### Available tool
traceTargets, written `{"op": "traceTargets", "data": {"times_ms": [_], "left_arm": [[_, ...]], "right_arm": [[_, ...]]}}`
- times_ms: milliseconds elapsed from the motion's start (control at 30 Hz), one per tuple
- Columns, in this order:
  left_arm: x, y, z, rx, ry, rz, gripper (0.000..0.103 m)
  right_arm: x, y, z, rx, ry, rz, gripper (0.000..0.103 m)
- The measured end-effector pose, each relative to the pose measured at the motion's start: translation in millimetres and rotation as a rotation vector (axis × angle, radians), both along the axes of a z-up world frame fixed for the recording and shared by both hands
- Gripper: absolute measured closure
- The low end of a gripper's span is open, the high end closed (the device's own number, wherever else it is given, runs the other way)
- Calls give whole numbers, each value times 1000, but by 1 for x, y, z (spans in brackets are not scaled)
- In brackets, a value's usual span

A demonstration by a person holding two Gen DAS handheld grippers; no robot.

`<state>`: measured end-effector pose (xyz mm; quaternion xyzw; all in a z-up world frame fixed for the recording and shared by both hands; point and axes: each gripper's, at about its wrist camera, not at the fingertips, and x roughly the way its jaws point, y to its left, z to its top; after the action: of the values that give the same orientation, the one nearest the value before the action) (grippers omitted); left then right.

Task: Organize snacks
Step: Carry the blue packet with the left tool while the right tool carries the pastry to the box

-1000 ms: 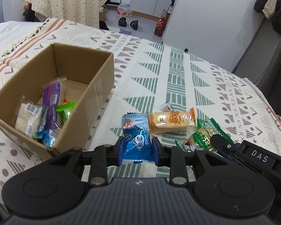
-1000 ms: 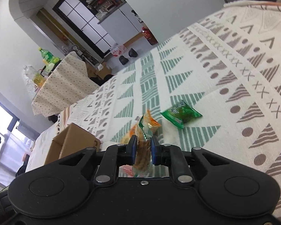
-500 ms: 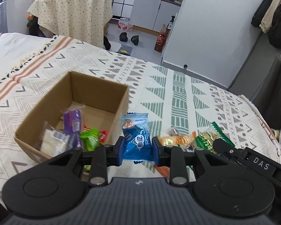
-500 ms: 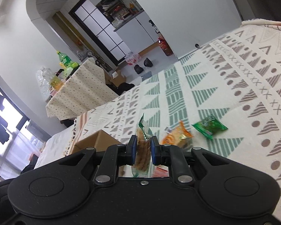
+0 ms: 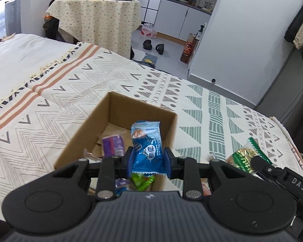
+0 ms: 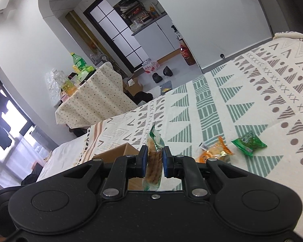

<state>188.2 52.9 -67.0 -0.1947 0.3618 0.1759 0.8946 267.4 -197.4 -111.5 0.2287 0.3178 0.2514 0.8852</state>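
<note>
The left gripper holds a blue snack packet above the cardboard box. The right gripper clamps a biscuit packet upright between its fingers.

The left wrist camera sits just behind the left tool. It looks forward and down, from close above, into the open brown cardboard box on the bed with the cream patterned blanket. The right wrist camera sits behind the right tool, lower and tipped sideways, so the room leans. Both views share the box, the blanket, the small table with a dotted cloth and the far kitchen.
</note>
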Motion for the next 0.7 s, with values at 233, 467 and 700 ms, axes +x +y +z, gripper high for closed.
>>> {"op": "traceTargets", "data": {"times_ms": [233,467,700], "left_arm": [[-1,28,-1,-13,7,29,74],[7,53,-10,-42,22,35,73],[9,71,-23,-69,65,61,68]], "right_arm": [[-1,21,8,-7,-23,15,88],[2,48,12,-32,-33,38,88],[3,79,16,-71,-44,90,88]]}}
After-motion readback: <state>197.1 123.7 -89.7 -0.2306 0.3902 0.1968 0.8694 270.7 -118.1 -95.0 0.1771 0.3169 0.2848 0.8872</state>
